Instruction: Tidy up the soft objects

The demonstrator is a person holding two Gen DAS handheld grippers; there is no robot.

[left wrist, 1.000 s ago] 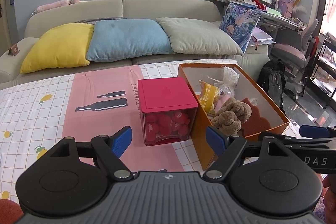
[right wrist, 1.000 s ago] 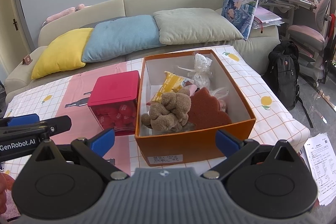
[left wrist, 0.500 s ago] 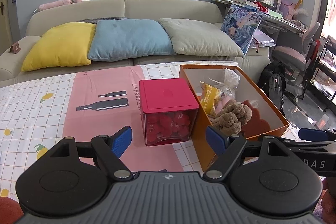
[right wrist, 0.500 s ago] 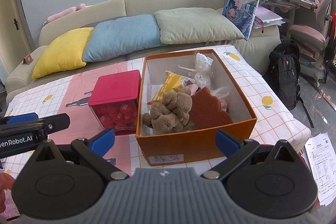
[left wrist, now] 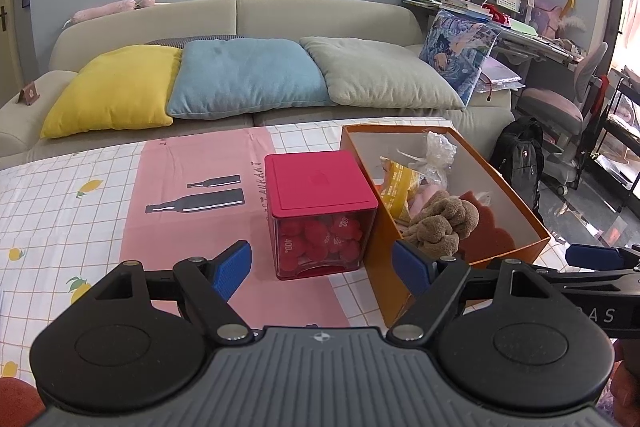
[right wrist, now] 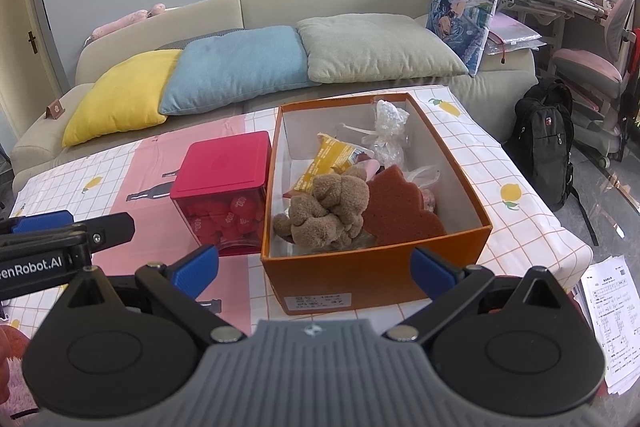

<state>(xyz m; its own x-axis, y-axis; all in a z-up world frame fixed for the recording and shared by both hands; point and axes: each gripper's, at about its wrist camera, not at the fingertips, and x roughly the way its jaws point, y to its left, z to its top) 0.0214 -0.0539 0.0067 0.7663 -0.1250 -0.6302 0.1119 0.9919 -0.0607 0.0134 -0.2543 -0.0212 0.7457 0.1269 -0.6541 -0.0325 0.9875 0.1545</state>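
In the left wrist view, the left tongs [left wrist: 322, 267] fill the bottom of the frame, spread wide with nothing between the blue pads [left wrist: 232, 269]. Above that gap, at centre frame, stands a clear cube box [left wrist: 322, 223] with a flat magenta lid, packed with red pompom-like pieces bearing white "400" marks. It rests on the pink panel of the checked tablecloth [left wrist: 72, 195] that covers the bench. Touching or just beside its right side is an open orange cardboard box [left wrist: 516, 195] with white inner walls. Inside it, toward the near end, lies a brown plush toy [left wrist: 444, 223], fuzzy and crumpled into a knot. A dark red sponge [left wrist: 492, 235] with a scalloped edge lies just right of it, a yellow packet [left wrist: 396, 183] behind, and a crinkled clear plastic bag [left wrist: 438, 151] toward the far end.

In the right wrist view, the left tongs' arm enters at the left edge, printed "enRobot.AI". The right tongs [right wrist: 316, 267] sit at the bottom, likewise wide open and empty, blue pads [right wrist: 432, 267] on either side of the orange box's near wall. The plush toy [right wrist: 328, 211] is at centre frame, leaning on the sponge [right wrist: 400, 203]. At the far right edge, printed papers [right wrist: 612, 311] lie on the floor.
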